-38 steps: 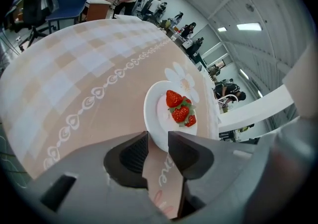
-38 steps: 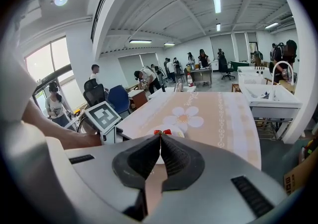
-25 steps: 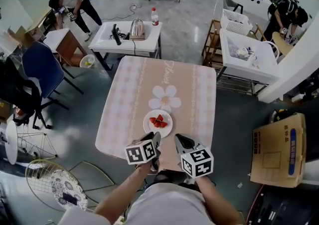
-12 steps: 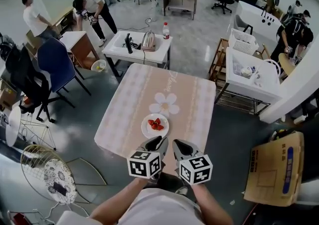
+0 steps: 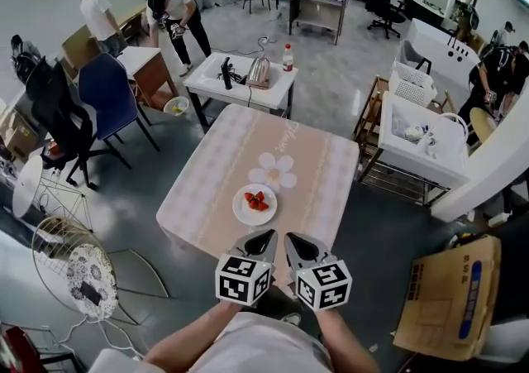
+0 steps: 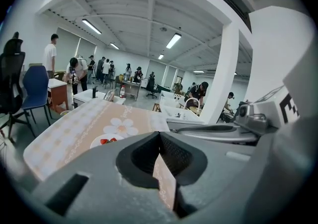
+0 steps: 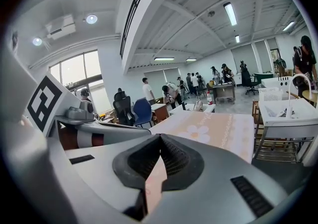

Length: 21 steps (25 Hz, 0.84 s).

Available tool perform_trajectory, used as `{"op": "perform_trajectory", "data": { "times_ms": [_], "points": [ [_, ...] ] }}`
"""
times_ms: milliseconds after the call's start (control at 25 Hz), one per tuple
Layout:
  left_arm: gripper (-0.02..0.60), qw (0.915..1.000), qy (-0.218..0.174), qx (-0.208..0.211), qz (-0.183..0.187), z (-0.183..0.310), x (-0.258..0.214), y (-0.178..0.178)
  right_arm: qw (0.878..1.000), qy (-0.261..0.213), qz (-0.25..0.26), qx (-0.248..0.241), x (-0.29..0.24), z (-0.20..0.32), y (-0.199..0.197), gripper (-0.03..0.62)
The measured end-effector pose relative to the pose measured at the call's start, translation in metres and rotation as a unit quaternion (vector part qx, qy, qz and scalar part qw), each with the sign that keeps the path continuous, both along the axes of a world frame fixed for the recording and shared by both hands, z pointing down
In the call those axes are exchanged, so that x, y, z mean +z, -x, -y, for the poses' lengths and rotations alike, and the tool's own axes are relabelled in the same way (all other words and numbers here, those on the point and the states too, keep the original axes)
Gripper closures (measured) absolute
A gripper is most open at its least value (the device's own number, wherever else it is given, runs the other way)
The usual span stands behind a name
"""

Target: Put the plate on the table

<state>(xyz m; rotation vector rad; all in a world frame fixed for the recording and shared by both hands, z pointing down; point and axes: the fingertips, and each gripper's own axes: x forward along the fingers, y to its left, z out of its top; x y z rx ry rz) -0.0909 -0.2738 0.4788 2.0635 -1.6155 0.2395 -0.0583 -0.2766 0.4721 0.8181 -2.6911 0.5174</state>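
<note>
A white plate (image 5: 254,204) with cut strawberries (image 5: 255,200) rests on the pink flower-print table (image 5: 306,164), near its front edge. My left gripper (image 5: 266,237) and right gripper (image 5: 289,240) hover side by side just short of that edge, a little apart from the plate. Both are shut with nothing between the fingers. In the left gripper view the plate (image 6: 97,140) lies beyond the shut left gripper (image 6: 160,133). The right gripper view shows the table (image 7: 213,128) past the shut right gripper (image 7: 160,137); the plate is hidden there.
Behind the table stands a white side table (image 5: 248,82) with a kettle and a bottle. A blue chair (image 5: 111,90) is at the left, a white sink unit (image 5: 417,144) at the right and a cardboard box (image 5: 442,297) on the floor. Several people work at the back.
Both grippers have drawn back from the plate's near rim toward the table's front edge. The plate stays where it was on the table. The head view has tilted up a little.
</note>
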Motion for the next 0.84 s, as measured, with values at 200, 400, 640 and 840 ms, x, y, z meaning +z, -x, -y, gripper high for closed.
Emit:
{"op": "perform_trajectory", "data": {
  "times_ms": [200, 400, 640, 840],
  "points": [
    [0.575, 1.0, 0.0, -0.008, -0.001, -0.006, -0.002, -0.006, 1.0, -0.004, 0.003, -0.008, -0.003, -0.005, -0.005, 0.589],
    [0.575, 1.0, 0.002, -0.009, 0.003, -0.008, -0.002, -0.008, 1.0, -0.007, 0.004, -0.01, -0.005, -0.006, -0.007, 0.589],
    [0.575, 1.0, -0.002, -0.001, 0.004, -0.007, -0.005, -0.011, 1.0, -0.01, 0.005, -0.004, -0.008, -0.005, -0.007, 0.589],
    [0.575, 0.9999, -0.005, 0.004, 0.008, -0.005, -0.008, -0.011, 1.0, -0.011, 0.008, -0.001, -0.011, -0.003, -0.007, 0.589]
  ]
}}
